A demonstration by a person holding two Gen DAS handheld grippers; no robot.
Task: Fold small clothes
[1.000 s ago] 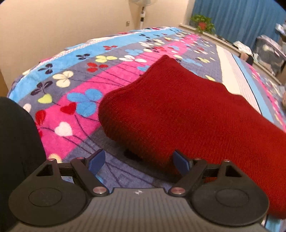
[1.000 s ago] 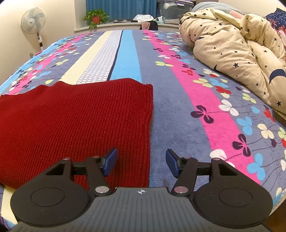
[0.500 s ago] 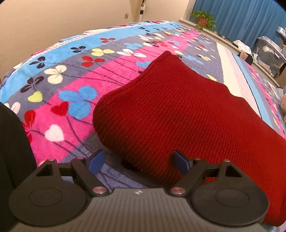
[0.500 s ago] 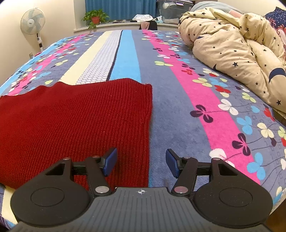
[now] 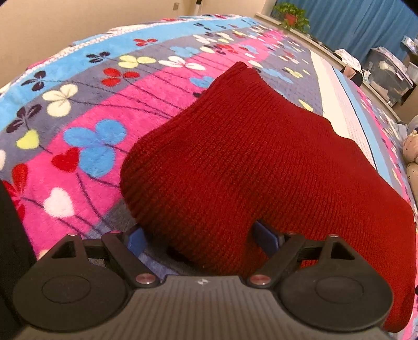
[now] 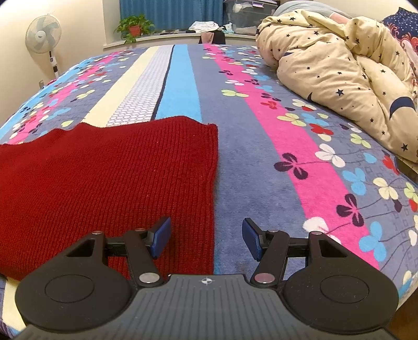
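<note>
We see a red knit (image 5: pixel 248 167) spread on the bed (image 6: pixel 243 162), its bunched corner between our left claw's (image 5: pixel 201 238) parted fingers, no clamp visible, our right claw (image 6: pixel 206 238) apart over the knit's right edge, a quilt (image 6: pixel 339 68) well apart

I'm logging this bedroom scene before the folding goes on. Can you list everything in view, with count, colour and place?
knitted garment: 1, dark red, flat on the blanket, one end humped
blanket: 1, striped pink, blue, grey with flowers, covering the bed
duvet: 1, cream with dark stars, bunched at far right
standing fan: 1, white, by the left wall
potted plant: 1, green in a red pot, on the sill
curtain: 1, blue, behind the sill
storage box: 1, clear, far end, with small clutter
left gripper: 1, black, blue pads, jaws apart astride the garment's hump
right gripper: 1, black, blue pads, jaws open over the garment's edge
</note>
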